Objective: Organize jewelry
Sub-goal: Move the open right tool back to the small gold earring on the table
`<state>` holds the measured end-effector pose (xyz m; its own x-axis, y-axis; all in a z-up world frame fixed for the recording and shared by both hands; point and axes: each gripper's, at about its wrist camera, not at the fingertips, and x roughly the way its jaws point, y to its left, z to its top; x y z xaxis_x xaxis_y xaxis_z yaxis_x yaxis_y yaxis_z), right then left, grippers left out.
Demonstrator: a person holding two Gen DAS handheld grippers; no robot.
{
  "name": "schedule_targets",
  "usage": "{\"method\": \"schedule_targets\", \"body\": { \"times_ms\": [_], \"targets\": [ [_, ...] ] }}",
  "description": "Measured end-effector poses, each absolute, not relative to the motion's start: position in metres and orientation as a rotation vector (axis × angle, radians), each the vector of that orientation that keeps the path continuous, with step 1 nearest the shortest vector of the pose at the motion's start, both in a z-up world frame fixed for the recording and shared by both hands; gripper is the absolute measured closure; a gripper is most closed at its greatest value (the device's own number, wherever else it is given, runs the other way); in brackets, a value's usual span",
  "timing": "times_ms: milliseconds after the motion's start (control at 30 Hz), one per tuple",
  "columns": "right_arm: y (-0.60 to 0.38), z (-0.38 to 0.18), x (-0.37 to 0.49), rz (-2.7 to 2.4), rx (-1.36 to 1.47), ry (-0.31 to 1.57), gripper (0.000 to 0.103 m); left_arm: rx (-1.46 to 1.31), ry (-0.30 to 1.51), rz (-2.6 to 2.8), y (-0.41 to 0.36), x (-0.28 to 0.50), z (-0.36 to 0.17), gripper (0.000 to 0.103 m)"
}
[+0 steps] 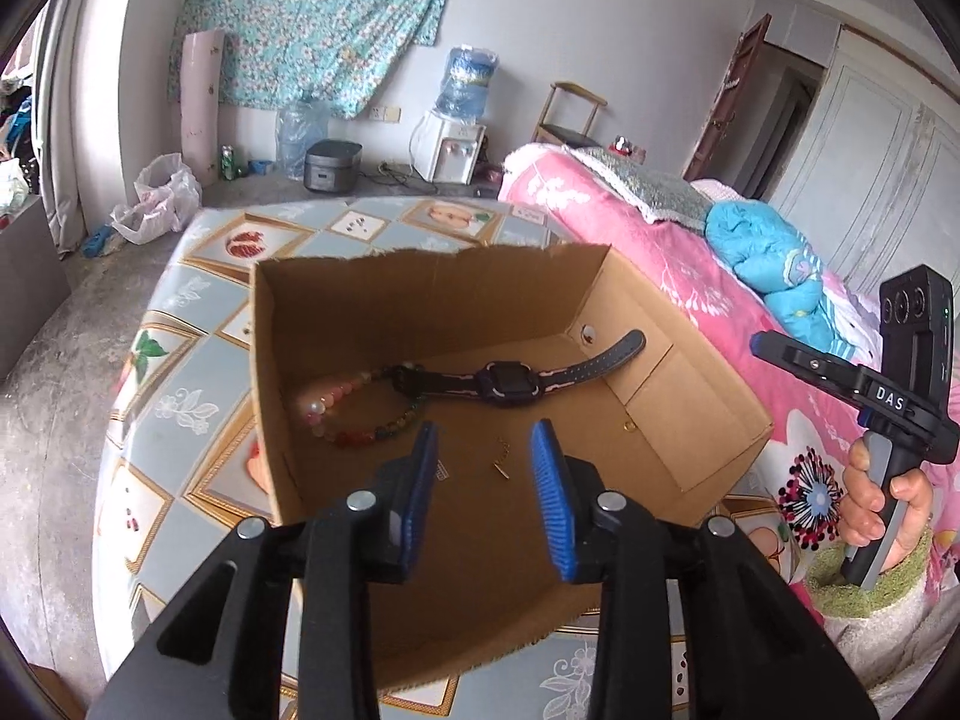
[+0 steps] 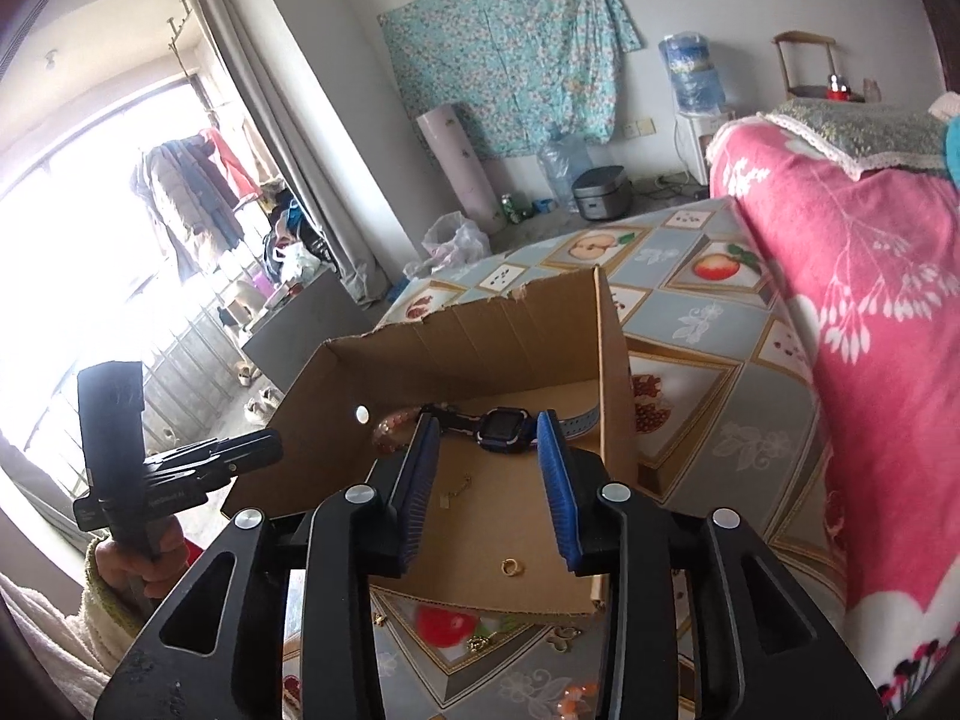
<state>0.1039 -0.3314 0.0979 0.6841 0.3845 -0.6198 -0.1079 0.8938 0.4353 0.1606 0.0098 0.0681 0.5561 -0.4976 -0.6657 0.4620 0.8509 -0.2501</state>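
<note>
Dark strap watch (image 1: 504, 381), coloured bead bracelet (image 1: 354, 414), small gold ring (image 2: 511, 567) already laid in brown cardboard box (image 1: 660, 372). Left gripper (image 1: 487, 480), right gripper (image 2: 489, 480) spread, nothing pinched. Small trinkets (image 2: 480, 643) left on patterned tablecloth (image 2: 720, 420).

Daylight fills the room, soft and even, with only faint shadows inside the cardboard box (image 1: 456, 324). In the right wrist view the window (image 2: 78, 204) at the left is blown out to white glare, washing out what hangs near it. Both fisheye views bend straight lines strongly toward dark, vignetted corners. The centre is fairly sharp.
</note>
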Motion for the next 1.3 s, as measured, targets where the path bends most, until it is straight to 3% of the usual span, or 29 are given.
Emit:
{"method": "schedule_targets", "body": {
  "times_ms": [167,400,633,900,1300],
  "targets": [
    [-0.348,0.112,0.066,0.255,0.389,0.71,0.049,-0.08,0.716,-0.535,0.036,0.129,0.081,0.058],
    [-0.335,0.085,0.041,0.311,0.398,0.846,0.043,-0.051,0.715,-0.515,0.052,0.09,0.066,0.044],
    [-0.307,0.046,0.078,0.313,0.411,1.036,0.041,0.073,0.788,-0.392,0.037,0.1,0.027,0.04],
    [-0.308,0.044,0.104,0.268,0.443,1.042,0.039,0.05,0.756,-0.397,0.035,0.118,0.02,0.04],
    [-0.293,0.04,0.04,0.279,0.376,1.058,0.038,0.065,0.763,-0.479,0.027,0.075,0.012,0.039]
  ]
}}
